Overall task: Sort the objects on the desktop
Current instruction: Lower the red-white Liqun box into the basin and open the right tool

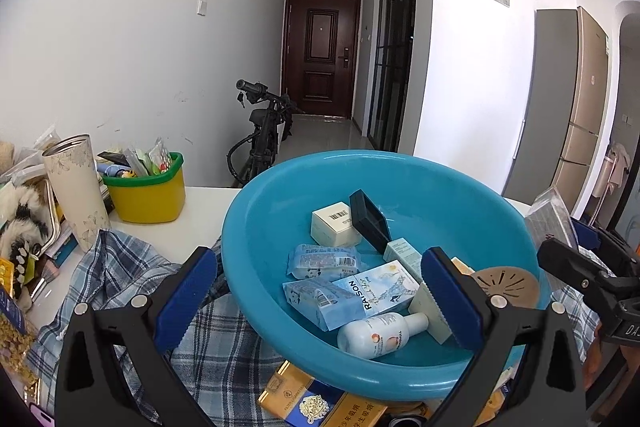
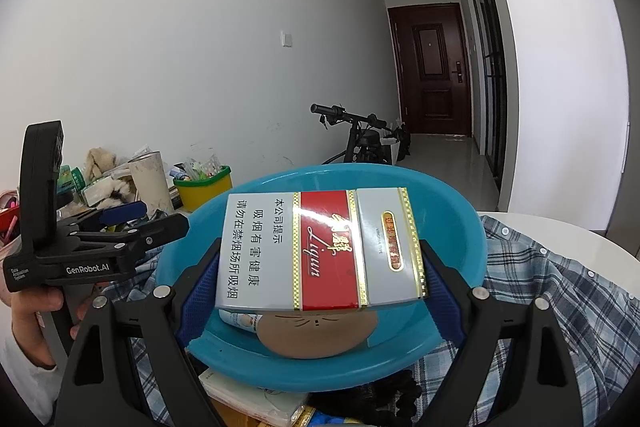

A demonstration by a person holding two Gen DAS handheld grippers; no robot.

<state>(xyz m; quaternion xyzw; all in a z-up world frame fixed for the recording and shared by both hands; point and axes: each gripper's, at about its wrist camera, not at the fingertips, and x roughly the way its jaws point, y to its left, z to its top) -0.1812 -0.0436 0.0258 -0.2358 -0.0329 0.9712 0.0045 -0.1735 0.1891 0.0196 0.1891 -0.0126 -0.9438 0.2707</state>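
Observation:
A blue plastic basin [image 1: 280, 195] sits on a plaid shirt [image 1: 120, 267] on the white table. It holds small boxes, tissue packs [image 1: 320, 261], a white bottle [image 1: 378, 335] and a brown round disc [image 1: 508, 283]. My left gripper [image 1: 320, 299] is open and empty, its jaws either side of the basin's near rim. My right gripper [image 2: 320, 279] is shut on a red, white and grey cigarette carton [image 2: 320, 251], held above the basin [image 2: 460, 227]. The right gripper also shows at the right edge of the left wrist view [image 1: 592, 267].
A yellow and green bin [image 1: 148, 191] full of small items and a cream tumbler [image 1: 76, 191] stand at the back left among clutter. More cigarette cartons [image 1: 316, 403] lie in front of the basin. A bicycle [image 1: 264, 131] stands in the hallway beyond.

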